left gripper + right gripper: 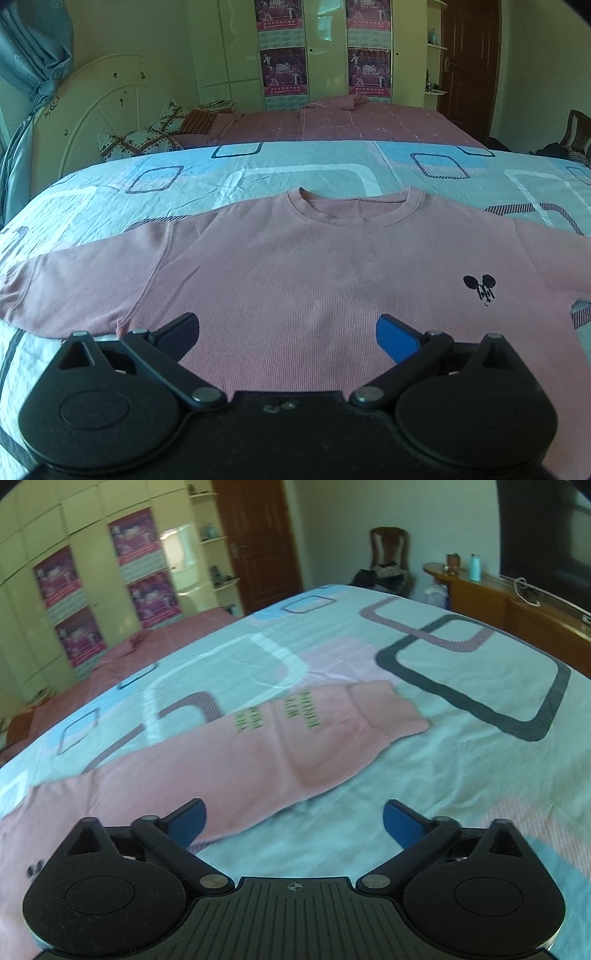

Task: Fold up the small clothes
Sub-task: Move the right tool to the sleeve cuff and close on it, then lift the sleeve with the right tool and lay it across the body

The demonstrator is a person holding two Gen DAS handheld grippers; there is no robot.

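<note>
A small pink sweatshirt [295, 273] lies flat and face up on the bed, collar away from me, with a small black mouse logo [480, 288] on the chest. My left gripper [288, 332] is open and empty, just above the shirt's lower body. In the right wrist view one long sleeve [325, 734] with green lettering stretches out to the right over the sheet. My right gripper [293, 819] is open and empty, over the sheet just below that sleeve.
The bed has a light blue sheet [443, 760] with rounded-square patterns. A second bed with a pink cover [351, 122] lies behind. A wooden sideboard [517, 609] and a chair [388, 557] stand beyond the bed's far side.
</note>
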